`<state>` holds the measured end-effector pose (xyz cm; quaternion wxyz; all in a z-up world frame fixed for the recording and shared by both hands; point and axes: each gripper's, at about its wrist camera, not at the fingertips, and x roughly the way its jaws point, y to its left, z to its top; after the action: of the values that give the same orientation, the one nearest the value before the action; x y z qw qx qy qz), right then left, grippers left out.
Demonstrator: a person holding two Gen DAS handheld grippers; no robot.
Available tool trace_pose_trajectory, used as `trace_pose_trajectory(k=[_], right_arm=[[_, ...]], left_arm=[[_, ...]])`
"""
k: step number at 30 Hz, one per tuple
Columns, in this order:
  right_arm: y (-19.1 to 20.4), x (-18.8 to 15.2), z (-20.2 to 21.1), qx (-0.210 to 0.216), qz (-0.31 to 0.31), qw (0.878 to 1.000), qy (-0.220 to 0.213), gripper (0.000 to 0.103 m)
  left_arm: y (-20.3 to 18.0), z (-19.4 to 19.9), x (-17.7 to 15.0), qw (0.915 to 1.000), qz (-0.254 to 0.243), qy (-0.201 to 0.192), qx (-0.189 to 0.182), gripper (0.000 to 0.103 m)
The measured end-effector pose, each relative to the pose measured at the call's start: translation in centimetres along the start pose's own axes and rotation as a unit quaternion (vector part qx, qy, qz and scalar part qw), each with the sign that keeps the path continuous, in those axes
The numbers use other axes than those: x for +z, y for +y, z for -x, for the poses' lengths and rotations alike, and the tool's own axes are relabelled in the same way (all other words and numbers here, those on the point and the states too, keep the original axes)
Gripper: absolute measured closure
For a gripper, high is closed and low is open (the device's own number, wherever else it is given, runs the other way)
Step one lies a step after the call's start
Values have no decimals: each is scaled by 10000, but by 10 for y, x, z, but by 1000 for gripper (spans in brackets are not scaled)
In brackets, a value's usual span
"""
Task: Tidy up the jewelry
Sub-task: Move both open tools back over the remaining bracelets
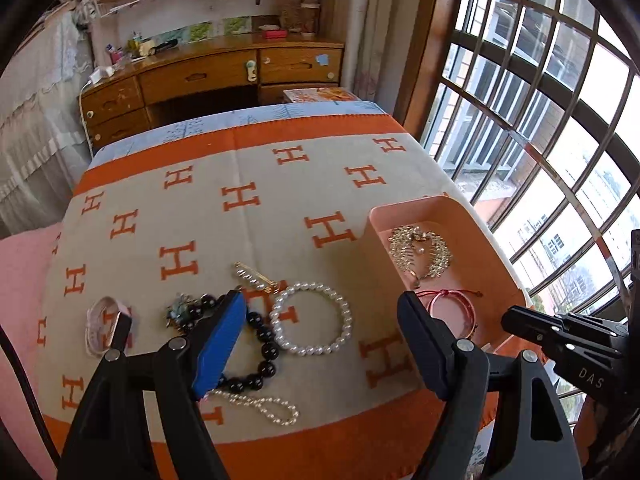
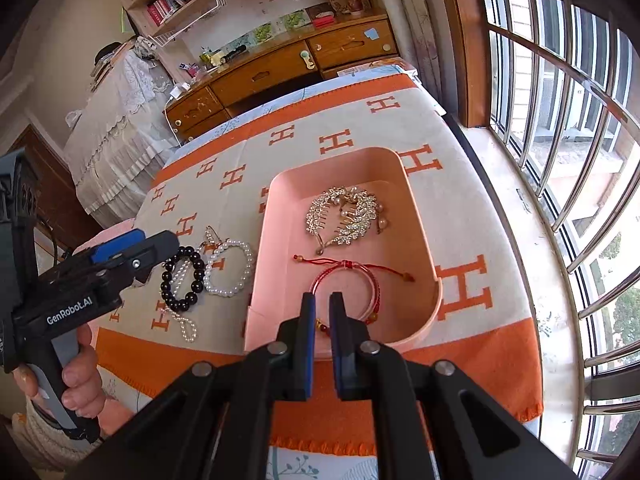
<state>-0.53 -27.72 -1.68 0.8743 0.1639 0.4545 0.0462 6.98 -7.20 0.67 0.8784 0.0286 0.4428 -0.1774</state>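
A pink tray (image 2: 260,264) lies on the orange H-pattern blanket and holds a rhinestone hair comb (image 2: 344,214) and a red cord bracelet (image 2: 348,288). My right gripper (image 2: 322,300) hovers over the tray's near end, jaws nearly closed with a narrow gap, just above the red bracelet; nothing is gripped. My left gripper (image 1: 320,308) is wide open above the loose jewelry: a white pearl bracelet (image 1: 311,319), a black bead bracelet (image 1: 264,344), a pearl hair clip (image 1: 256,277), a pearl strand (image 1: 260,406) and a pink band (image 1: 105,326). The tray (image 1: 492,240) and comb (image 1: 420,252) also show in the left wrist view.
The blanket (image 1: 260,184) covers a bed. A wooden desk with drawers (image 1: 216,76) stands beyond its far end. A barred window (image 2: 560,120) runs along the right side. The left gripper's body and holding hand (image 2: 80,304) sit left of the tray.
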Motion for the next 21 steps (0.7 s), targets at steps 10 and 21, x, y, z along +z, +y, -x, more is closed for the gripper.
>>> trace_pose_trajectory(k=[10, 21], right_arm=[[27, -6, -11, 285, 98, 9994, 146, 89], [94, 7, -24, 524, 864, 9946, 219, 78]], left_arm=[[96, 54, -50, 9918, 627, -236, 1090, 24], [156, 86, -74, 9787, 980, -400, 1758, 20]])
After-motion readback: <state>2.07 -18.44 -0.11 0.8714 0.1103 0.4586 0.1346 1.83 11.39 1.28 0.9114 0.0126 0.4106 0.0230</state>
